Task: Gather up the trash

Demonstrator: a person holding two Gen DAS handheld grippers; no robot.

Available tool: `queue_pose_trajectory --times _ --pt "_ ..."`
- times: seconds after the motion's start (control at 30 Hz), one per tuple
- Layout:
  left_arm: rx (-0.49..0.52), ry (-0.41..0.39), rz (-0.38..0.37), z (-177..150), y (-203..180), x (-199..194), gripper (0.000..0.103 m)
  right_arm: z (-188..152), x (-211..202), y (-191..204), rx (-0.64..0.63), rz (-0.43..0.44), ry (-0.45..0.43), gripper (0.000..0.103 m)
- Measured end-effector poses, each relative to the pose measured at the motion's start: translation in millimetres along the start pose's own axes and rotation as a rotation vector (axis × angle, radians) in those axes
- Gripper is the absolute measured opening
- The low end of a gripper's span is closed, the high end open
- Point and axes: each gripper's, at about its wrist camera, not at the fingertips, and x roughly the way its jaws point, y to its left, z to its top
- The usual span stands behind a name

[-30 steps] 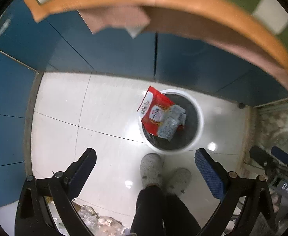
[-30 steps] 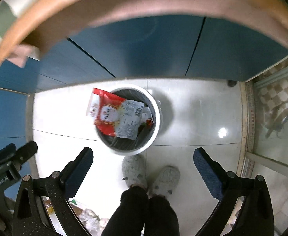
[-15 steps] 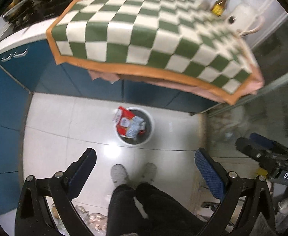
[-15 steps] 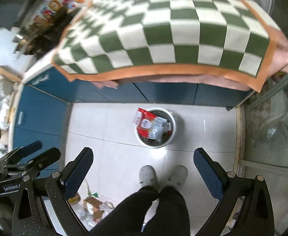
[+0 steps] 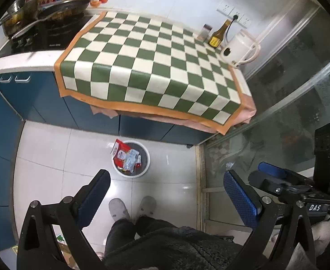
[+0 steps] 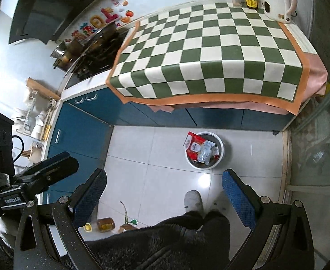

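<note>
A round white-rimmed bin (image 5: 142, 171) stands on the tiled floor in front of blue cabinets. It holds a red wrapper (image 5: 119, 151) leaning over the rim and silver packets (image 5: 130, 160). The bin also shows in the right wrist view (image 6: 219, 160), with the red wrapper (image 6: 194, 145). My left gripper (image 5: 165, 196) is open and empty, high above the floor. My right gripper (image 6: 163, 194) is open and empty, also high up. Both look down from well above the bin.
A green-and-white checkered cloth (image 5: 155, 67) covers the counter, with a white kettle (image 5: 239, 49) and a brown bottle (image 5: 219, 33) at its far end. Pans sit on the stove (image 5: 43, 31). A glass door (image 5: 300, 112) is at the right. A jar and scraps (image 6: 106, 223) lie on the floor.
Both grippers rose far above the bin and pulled back. The counter top came into view and the bin shrank. Both stayed open and empty.
</note>
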Motion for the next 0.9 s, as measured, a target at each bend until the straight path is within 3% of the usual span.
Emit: queue_pose_trajectory --times 0.27,0.9 --pt "0.010 -0.030 -0.008 -1 1 -21 0.103 -3 -13 5 -0.003 0.003 -0.004 0.103" --pt "-0.014 0.014 -0.005 -5 8 -12 0.103 -1 -6 4 -0.015 -0.002 0.024 0.103"
